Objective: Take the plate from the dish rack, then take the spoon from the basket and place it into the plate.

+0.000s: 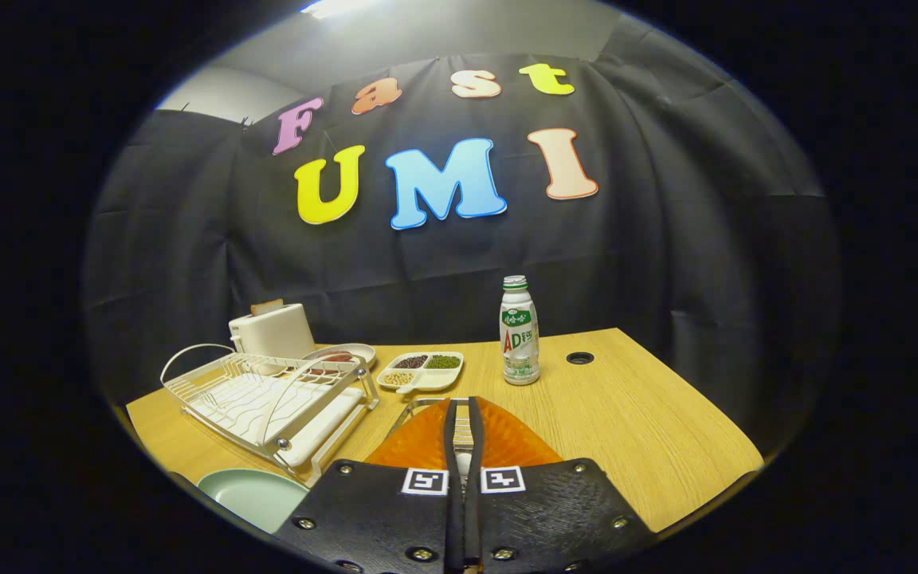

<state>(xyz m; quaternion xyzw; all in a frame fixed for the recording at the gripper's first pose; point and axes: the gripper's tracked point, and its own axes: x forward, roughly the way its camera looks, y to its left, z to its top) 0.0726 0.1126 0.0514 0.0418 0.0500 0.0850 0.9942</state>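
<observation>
Orange basket [427,442] under gripper [463,430], fingers nearly closed on spoon [464,462]

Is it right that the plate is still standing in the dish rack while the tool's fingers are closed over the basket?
Not quite. The gripper view shows the plate lying flat on the table, in front of the dish rack, which holds no plate. The rest holds: the tool has its fingers nearly together over the basket.
</observation>
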